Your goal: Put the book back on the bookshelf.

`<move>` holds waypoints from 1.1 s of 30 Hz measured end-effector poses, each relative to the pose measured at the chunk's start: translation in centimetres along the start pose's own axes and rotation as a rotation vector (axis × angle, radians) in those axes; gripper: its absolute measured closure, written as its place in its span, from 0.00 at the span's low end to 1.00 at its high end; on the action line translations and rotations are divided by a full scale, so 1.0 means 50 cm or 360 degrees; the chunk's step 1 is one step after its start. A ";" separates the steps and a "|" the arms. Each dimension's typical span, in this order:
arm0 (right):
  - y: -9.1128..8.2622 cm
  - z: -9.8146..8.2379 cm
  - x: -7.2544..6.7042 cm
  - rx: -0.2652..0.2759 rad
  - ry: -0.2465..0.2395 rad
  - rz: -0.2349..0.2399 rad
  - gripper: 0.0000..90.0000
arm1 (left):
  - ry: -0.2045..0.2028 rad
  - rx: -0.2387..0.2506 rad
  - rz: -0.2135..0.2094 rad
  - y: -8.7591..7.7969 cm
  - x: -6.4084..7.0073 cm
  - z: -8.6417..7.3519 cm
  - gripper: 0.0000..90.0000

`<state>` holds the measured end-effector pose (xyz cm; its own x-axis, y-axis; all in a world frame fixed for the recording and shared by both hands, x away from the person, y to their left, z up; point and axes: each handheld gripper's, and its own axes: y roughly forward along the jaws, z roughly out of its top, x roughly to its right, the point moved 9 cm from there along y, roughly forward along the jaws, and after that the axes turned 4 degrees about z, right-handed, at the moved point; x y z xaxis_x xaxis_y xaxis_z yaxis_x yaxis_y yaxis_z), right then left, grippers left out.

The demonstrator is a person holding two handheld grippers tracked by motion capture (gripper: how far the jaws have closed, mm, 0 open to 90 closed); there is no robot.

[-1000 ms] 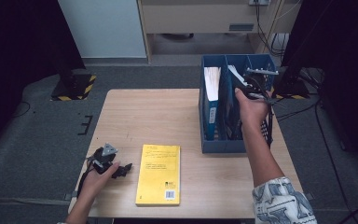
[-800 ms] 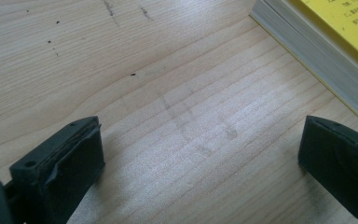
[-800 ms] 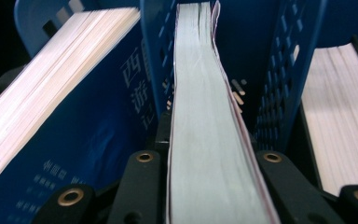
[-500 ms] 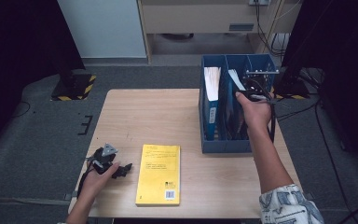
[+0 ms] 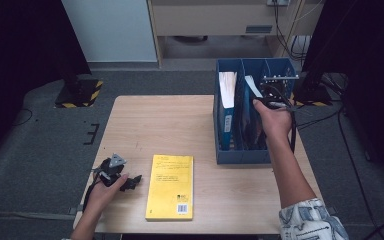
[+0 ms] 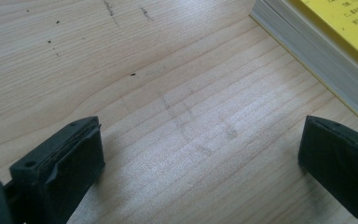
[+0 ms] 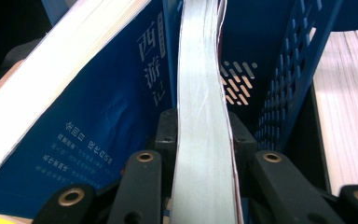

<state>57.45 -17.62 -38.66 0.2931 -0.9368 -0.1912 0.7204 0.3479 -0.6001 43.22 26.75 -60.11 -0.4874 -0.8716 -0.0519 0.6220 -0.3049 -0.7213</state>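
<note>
1. High view: since a second ago the right hand has shifted only slightly over the blue file box [image 5: 240, 155], keeping its book [image 5: 252, 86] in the middle compartment; the left hand-held gripper [image 5: 130, 181] rests on the table [image 5: 170, 120] beside the yellow book [image 5: 170, 186].
2. Left gripper view: jaws spread, nothing between them.
3. Right gripper view: the right hand-held gripper [image 7: 204, 126] pinches the bowed book's page edge; it may buckle or snag the divider.

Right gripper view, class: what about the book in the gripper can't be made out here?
- Book: cover and title hidden; right gripper view shows its page edge alone.
- Its lower end: cut off by the bottom edge, behind the right gripper.
- High view: book too small, partly behind the blue file box wall.
</note>
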 end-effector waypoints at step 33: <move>0.051 0.032 0.016 0.0180 0.0080 -0.0115 0.81 | 0.0004 0.0000 -0.0003 0.000 0.000 0.000 0.00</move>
<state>60.51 -17.43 -39.12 0.2081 -0.9593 -0.1910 0.8056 0.2788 -0.5228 43.24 26.74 -60.11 -0.4902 -0.8700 -0.0521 0.6210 -0.3067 -0.7213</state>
